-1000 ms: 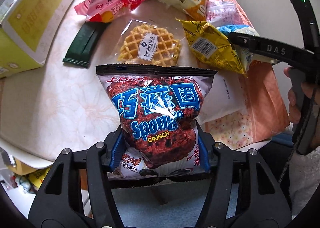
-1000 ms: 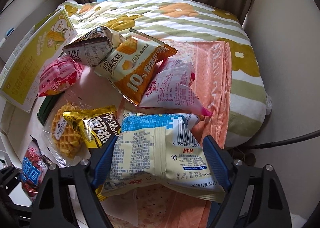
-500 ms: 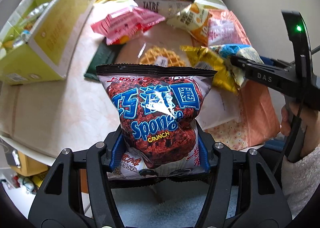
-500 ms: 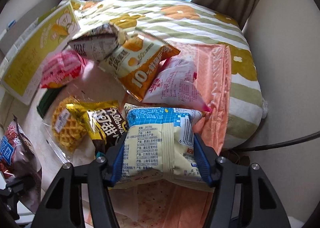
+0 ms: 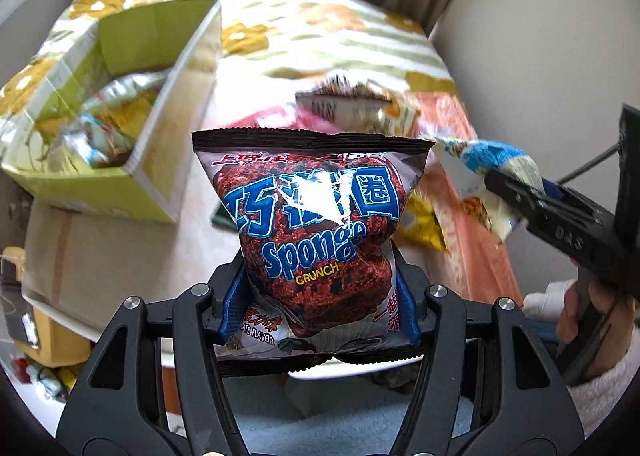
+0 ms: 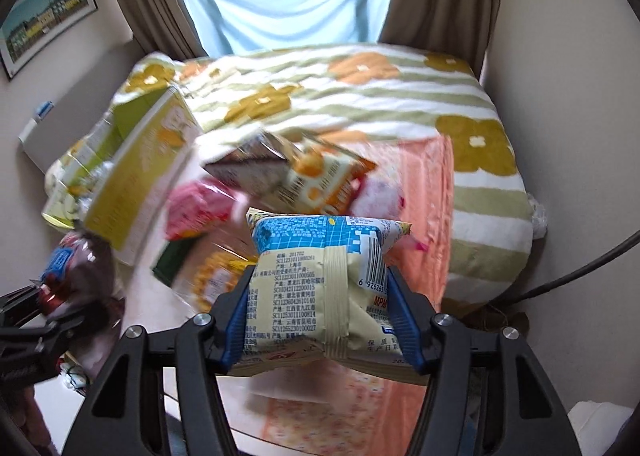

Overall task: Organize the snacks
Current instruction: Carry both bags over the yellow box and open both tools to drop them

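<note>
Snacks: two packets are lifted, the rest lie on the bed beside the yellow-green box (image 5: pixel 120 127).
Left gripper (image 5: pixel 320 296): clamped low on the Sponge Crunch bag (image 5: pixel 316 232), which stands upright above the blue pads.
Right gripper (image 6: pixel 320 316): pinching the cream-and-blue packet (image 6: pixel 320 276) across its middle — held clear of the pile.
Box: open-topped, already holding wrappers, left of both packets.
Step in hand, as I judge it: carrying both packets to the box.
Doing it well: bring one gripper over the opening at a time, lower the packet past the rim before releasing — puffy bags slip and bounce out.
</note>
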Action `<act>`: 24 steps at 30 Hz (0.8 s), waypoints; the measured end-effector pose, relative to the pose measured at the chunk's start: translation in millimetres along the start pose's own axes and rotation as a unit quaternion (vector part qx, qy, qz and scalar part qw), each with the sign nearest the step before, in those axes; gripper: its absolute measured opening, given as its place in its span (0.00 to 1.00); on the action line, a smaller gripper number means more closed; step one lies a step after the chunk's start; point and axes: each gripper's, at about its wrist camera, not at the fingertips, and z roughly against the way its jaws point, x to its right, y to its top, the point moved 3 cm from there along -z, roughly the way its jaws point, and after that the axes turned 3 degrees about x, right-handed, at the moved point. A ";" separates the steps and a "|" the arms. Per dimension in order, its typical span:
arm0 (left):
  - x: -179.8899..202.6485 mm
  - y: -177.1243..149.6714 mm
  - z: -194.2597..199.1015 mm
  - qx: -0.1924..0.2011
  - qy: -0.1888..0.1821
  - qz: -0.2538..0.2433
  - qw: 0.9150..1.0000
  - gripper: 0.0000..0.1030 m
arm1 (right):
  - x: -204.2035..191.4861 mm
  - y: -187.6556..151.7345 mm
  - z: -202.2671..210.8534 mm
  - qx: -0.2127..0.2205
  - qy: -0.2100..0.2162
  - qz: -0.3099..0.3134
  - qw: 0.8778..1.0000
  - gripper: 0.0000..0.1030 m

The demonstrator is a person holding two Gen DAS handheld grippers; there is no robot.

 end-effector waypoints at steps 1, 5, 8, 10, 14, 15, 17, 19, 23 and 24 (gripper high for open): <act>-5.4 5.2 3.9 0.005 0.000 0.000 1.000 0.55 | -4.7 3.3 2.9 0.005 0.000 0.003 1.000 0.55; -30.4 29.2 21.2 0.025 0.002 0.003 1.000 0.55 | -32.6 27.9 17.5 0.034 0.013 0.003 0.999 0.55; -55.3 50.9 36.1 0.046 0.005 0.006 0.999 0.55 | -56.4 47.8 26.1 0.055 0.027 0.007 0.998 0.55; -72.8 66.1 42.6 0.058 0.008 0.008 0.998 0.55 | -71.7 59.5 29.1 0.065 0.031 0.013 0.997 0.55; -113.1 95.2 50.1 0.070 0.014 0.014 0.997 0.55 | -109.9 88.5 24.5 0.083 0.042 0.021 0.995 0.55; -123.8 103.0 51.0 0.071 0.016 0.016 0.997 0.55 | -120.7 96.2 20.8 0.085 0.045 0.021 0.995 0.55; -144.0 115.5 51.0 0.072 0.018 0.020 0.997 0.55 | -139.8 108.5 12.4 0.085 0.051 0.023 0.995 0.55; -167.0 128.6 52.4 0.072 0.020 0.025 0.997 0.55 | -157.5 120.7 2.6 0.087 0.055 0.025 0.994 0.55; -207.4 151.5 49.6 0.069 0.029 0.020 0.997 0.55 | -190.7 140.9 -16.7 0.088 0.063 0.023 0.994 0.55; -220.2 158.9 47.4 0.067 0.031 0.019 0.997 0.55 | -200.5 145.9 -22.8 0.088 0.065 0.022 0.994 0.55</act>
